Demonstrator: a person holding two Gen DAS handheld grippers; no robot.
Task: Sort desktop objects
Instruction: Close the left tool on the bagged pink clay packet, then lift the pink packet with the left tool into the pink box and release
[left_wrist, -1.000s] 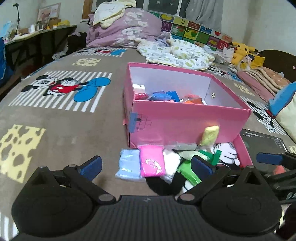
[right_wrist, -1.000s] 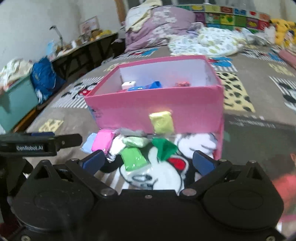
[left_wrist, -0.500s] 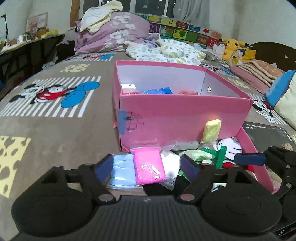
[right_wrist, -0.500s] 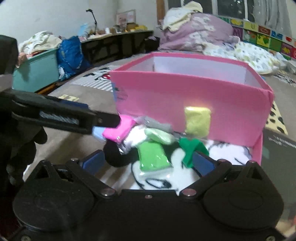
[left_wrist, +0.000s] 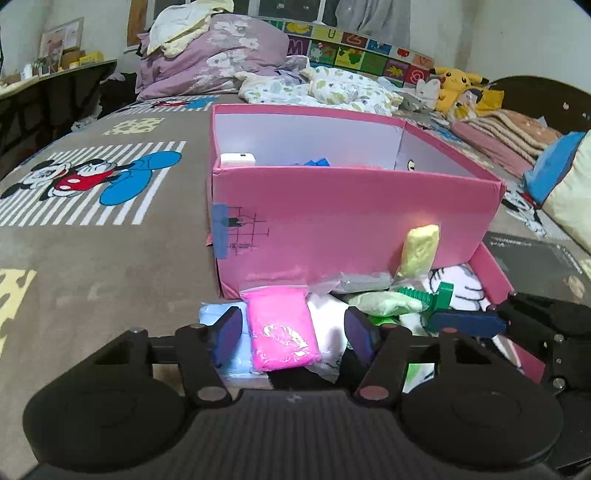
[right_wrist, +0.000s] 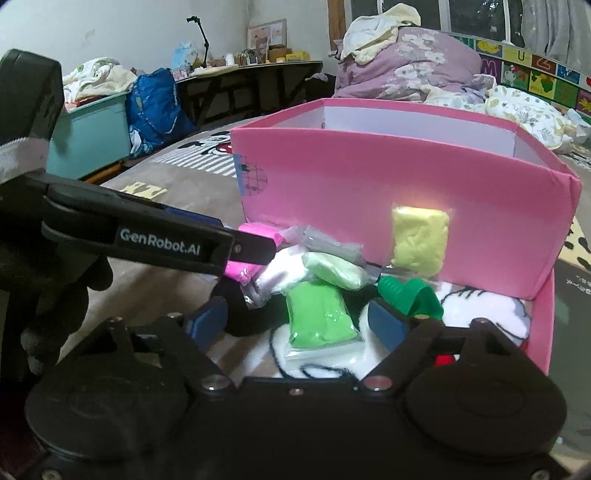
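A pile of clay packets lies in front of the pink box (left_wrist: 351, 221) on its lid (left_wrist: 491, 269). My left gripper (left_wrist: 293, 334) is low over the pile. Its jaws are closing around the pink packet (left_wrist: 280, 332) with gaps still showing on both sides. My right gripper (right_wrist: 295, 325) is closing around the bright green packet (right_wrist: 317, 317), and its pads stay clear of it. A yellow packet (right_wrist: 419, 240) leans on the box wall. A green plastic bolt (right_wrist: 410, 295), a pale green packet (right_wrist: 336, 269) and a grey packet (right_wrist: 328, 243) lie close by.
Light blue (left_wrist: 212, 314) and white (left_wrist: 328, 332) packets flank the pink one. The box holds several small items. A dark flat pad (left_wrist: 535, 262) lies right of the lid. Bedding (left_wrist: 210, 55) and plush toys (left_wrist: 458, 83) sit behind; a teal bin (right_wrist: 88, 136) stands far left.
Both grippers have sunk toward the pile and their jaws have narrowed, the left around the pink packet, the right around the bright green one. The packets have not moved.
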